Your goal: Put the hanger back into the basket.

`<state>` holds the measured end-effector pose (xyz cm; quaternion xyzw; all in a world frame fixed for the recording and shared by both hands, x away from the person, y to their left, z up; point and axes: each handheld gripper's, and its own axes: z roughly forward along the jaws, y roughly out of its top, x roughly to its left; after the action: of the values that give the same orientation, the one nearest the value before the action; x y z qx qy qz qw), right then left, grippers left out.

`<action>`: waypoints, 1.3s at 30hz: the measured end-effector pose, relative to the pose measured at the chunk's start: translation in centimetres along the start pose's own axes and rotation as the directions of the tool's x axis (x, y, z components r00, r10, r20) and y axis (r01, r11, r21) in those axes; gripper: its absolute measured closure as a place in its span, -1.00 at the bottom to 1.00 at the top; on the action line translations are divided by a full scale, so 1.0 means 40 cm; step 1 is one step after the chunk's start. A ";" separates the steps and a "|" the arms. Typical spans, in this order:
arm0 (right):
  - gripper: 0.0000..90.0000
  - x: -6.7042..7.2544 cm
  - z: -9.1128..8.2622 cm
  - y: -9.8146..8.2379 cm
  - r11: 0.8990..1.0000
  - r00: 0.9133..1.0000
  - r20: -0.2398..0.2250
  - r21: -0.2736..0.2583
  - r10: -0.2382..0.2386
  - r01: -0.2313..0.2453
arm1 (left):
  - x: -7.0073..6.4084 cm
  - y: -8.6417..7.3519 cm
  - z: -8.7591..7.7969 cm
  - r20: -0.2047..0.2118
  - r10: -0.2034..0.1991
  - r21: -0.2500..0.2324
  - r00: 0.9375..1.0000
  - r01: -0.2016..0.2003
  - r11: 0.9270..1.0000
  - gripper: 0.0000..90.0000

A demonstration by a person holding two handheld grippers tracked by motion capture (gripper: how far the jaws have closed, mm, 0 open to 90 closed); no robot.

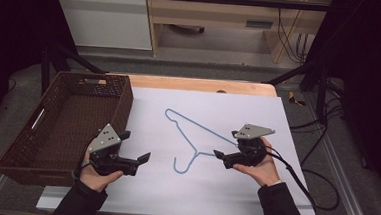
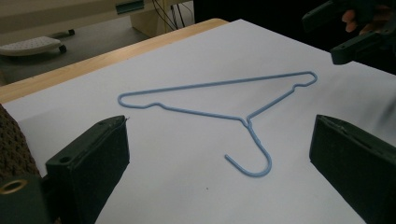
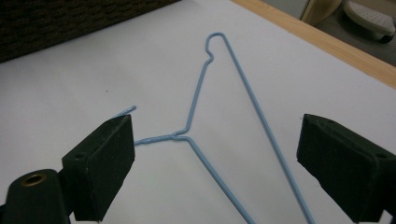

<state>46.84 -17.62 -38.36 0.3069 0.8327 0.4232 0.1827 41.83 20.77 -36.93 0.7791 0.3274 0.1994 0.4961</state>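
A blue wire hanger [image 1: 194,138] lay flat on the white sheet [image 1: 233,190] covering the counter [image 1: 200,84], near the middle, with free space all around it. The left tool [image 1: 138,157] and the right tool [image 1: 218,154] both had jaws spread wide, holding nothing, one on each side of the hook. A brown basket [image 1: 19,169], seemingly empty, stood at the left edge.

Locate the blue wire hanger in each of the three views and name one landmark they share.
High view: blue hanger lies mid-sheet, hook toward the person.
Left gripper view: hanger centred, hook nearest the camera, between the open jaws.
Right gripper view: hanger centred, its hook partly behind the left jaw.
Shared landmark: the brown wicker basket, at the left edge and top left.
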 end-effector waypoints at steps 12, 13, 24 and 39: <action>-0.63 -0.016 0.117 -0.001 0.994 0.999 -0.043 0.106 -0.003 0.008 | -0.019 -0.006 0.028 0.022 0.020 0.030 1.000 -0.021 0.999 -0.90; -0.63 -0.016 0.117 -0.001 0.994 0.999 -0.043 0.106 -0.003 0.008 | -0.019 -0.006 0.028 0.022 0.020 0.030 1.000 -0.021 0.999 -0.90; -0.42 -0.017 0.200 -0.035 0.978 0.998 -0.063 0.205 -0.033 0.045 | -0.021 -0.011 0.039 0.028 0.022 0.034 0.999 -0.023 0.999 -0.90; 0.14 -0.022 0.253 -0.064 0.955 0.995 -0.088 0.289 -0.050 0.073 | -0.012 -0.016 0.038 0.030 0.017 0.030 0.999 -0.018 0.999 -0.90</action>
<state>52.30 -13.37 -46.25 0.2873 0.9018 0.3017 0.1150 42.24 19.65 -38.14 0.7923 0.3162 0.1871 0.4871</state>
